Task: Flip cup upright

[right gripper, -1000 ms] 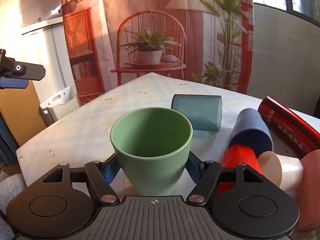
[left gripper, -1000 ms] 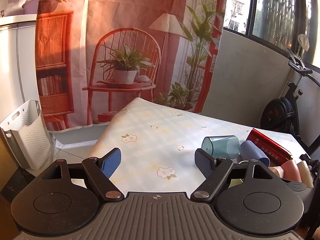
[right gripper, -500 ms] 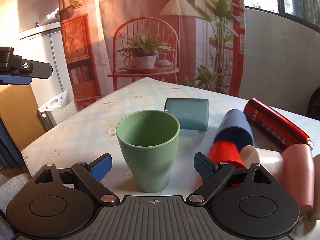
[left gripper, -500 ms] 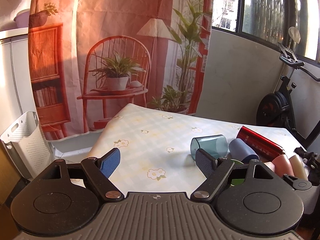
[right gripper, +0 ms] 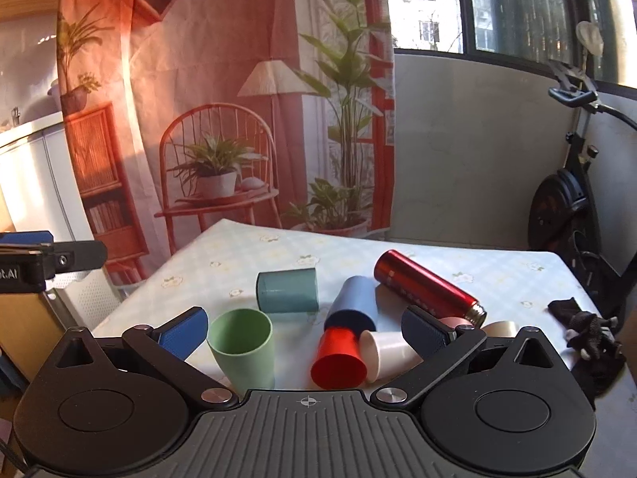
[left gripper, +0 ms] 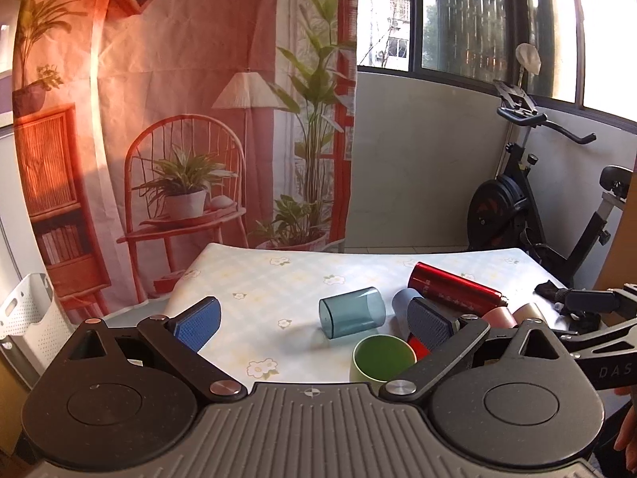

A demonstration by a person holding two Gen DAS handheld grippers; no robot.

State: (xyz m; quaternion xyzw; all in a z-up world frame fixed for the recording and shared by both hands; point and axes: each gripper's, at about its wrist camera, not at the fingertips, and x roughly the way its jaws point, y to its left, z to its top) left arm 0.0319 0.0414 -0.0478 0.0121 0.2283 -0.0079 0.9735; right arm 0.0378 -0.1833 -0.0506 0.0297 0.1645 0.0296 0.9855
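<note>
A green cup (right gripper: pixel 243 348) stands upright on the flowered tablecloth (right gripper: pixel 497 275), mouth up; it also shows in the left wrist view (left gripper: pixel 382 362). My right gripper (right gripper: pixel 306 328) is open and empty, pulled back above the table, with the green cup near its left finger. My left gripper (left gripper: pixel 314 322) is open and empty, well back from the cups. A teal cup (right gripper: pixel 286 290) lies on its side behind the green one, also in the left wrist view (left gripper: pixel 352 316).
A blue cup (right gripper: pixel 352 304), red cup (right gripper: pixel 338 358), white cup (right gripper: pixel 386 352) and pink cup (right gripper: pixel 454 322) lie tipped over in a cluster. A red bottle (right gripper: pixel 426 285) lies behind them. A black cloth (right gripper: pixel 585 322) sits at the right edge. An exercise bike (left gripper: pixel 517 207) stands beyond.
My right gripper opened and let go of the green cup, then drew back and up. The cup stays standing. My left gripper rose and turned right, bringing the cups into view.
</note>
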